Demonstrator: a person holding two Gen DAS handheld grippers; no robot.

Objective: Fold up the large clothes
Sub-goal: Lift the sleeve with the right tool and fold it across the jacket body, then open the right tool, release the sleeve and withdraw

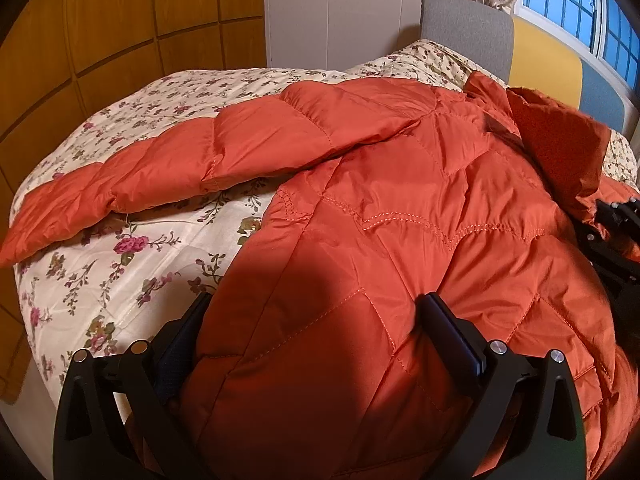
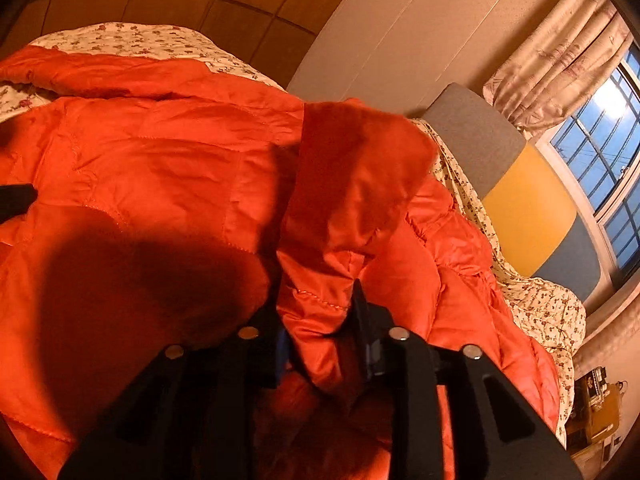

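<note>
An orange quilted puffer jacket (image 1: pixel 400 208) lies spread over a floral bedspread (image 1: pixel 132 280), one sleeve (image 1: pixel 160 176) stretched out to the left. My left gripper (image 1: pixel 316 308) stands wide at the jacket's near edge, and the padded body bulges between its fingers without a clear pinch. In the right wrist view, a raised fold of the jacket (image 2: pixel 352 184), collar or hood, stands up between the fingers of my right gripper (image 2: pixel 320 320); the jaws are parted and the fabric sits loosely in the gap. The right gripper (image 1: pixel 616 220) also shows as dark parts at the right edge of the left wrist view.
The bed has a grey and yellow padded headboard (image 2: pixel 520 200) on the right, below a curtained window (image 2: pixel 600 140). Wooden wall panels (image 1: pixel 100 40) run behind the bed on the left. A cluttered shelf (image 2: pixel 596 412) stands beyond the bed's right side.
</note>
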